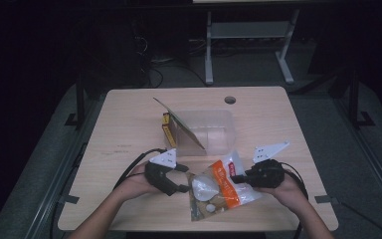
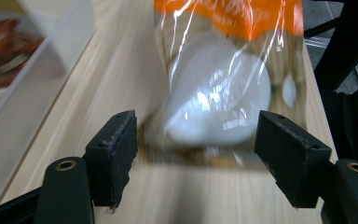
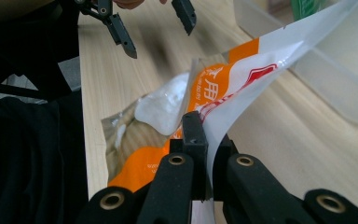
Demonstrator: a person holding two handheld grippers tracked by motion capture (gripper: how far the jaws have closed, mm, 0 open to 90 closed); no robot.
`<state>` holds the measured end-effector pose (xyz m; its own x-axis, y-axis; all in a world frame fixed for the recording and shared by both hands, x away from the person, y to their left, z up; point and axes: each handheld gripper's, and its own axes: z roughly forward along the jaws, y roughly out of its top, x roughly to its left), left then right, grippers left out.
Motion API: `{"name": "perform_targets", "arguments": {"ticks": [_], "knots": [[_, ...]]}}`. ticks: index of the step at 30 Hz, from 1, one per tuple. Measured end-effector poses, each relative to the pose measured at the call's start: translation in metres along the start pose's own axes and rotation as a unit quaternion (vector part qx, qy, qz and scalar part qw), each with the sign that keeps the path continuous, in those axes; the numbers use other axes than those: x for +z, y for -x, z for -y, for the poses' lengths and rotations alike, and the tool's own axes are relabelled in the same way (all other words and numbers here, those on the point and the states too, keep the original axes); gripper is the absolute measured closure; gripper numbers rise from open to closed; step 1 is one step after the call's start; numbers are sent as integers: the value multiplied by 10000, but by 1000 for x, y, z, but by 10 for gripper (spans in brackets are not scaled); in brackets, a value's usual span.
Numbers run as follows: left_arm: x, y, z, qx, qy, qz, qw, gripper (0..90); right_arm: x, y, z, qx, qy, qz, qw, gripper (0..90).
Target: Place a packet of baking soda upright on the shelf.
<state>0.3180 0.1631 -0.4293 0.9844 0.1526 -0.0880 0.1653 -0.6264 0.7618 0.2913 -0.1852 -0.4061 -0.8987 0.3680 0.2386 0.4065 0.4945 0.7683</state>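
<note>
High view is showing the snack bag [image 1: 219,186] lying on the desk [image 1: 129,129] near the front edge, between both hands. Right tongs [image 1: 235,178] are pinching the bag's edge tight, lifting that side. Left tongs [image 1: 185,178] are standing wide open at the other end, gripping nothing. Next move, I'd judge: carrying the bag into the clear bin [image 1: 206,130] just behind. A leaning card [image 1: 179,124] and a yellow box [image 1: 168,132] are crowding the bin's left side.

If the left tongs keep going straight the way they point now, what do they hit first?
Most likely the clear orange-printed bag: it lies straight ahead of the open left tongs, its near edge just short of the pads.
</note>
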Motion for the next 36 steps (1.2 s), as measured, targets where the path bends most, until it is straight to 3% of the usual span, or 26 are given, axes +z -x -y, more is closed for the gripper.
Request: {"name": "perform_targets", "arguments": {"ticks": [7, 10, 14, 21, 28, 32, 36], "knots": [[-19, 2, 22, -253, -69, -243, 9994, 239, -14, -1, -11, -71, 189, 81, 9998, 900], [-25, 5, 31, -380, -82, -300, 9988, 219, -22, -3, -16, -93, 389, 62, 9992, 900], [-29, 8, 40, -381, -135, -362, 9985, 209, -35, -4, -23, -183, 480, 241, 9984, 900], [-29, 7, 41, -480, -112, -372, 9981, 209, -52, -7, -38, -354, 548, 490, 9967, 900], [-27, 7, 42, -429, -157, -368, 9983, 209, -64, -8, -54, -493, 674, 694, 9941, 900], [-26, 7, 42, -463, -172, -367, 9981, 209, -74, -4, -66, -455, 730, 899, 9922, 900], [-26, 7, 42, -433, -209, -354, 9982, 210, -77, 4, -79, -266, 753, 1078, 9910, 900]]}}
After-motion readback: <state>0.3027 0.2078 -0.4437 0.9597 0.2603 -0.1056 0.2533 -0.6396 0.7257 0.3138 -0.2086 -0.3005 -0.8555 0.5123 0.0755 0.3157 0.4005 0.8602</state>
